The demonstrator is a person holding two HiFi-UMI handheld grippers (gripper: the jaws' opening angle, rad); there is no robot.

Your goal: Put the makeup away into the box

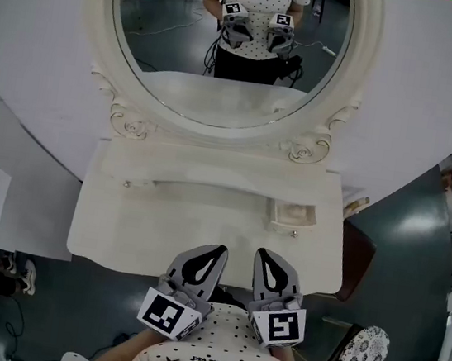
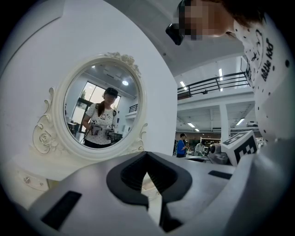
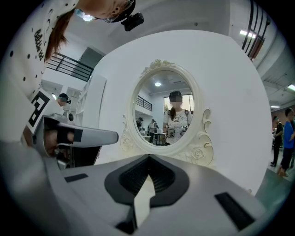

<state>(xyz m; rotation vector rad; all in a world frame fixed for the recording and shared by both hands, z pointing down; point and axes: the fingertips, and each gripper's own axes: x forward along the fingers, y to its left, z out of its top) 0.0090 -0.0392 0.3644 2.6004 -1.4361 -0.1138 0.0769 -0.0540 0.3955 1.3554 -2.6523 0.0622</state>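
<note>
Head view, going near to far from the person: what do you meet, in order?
Left gripper and right gripper side by side → dressing table top → small white box → oval mirror.

no readable text or numbers, shirt (image 1: 224, 342) print too small — illegible

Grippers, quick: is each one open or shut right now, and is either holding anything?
Left gripper: shut, nothing between its jaws.
Right gripper: shut, nothing between its jaws.
</note>
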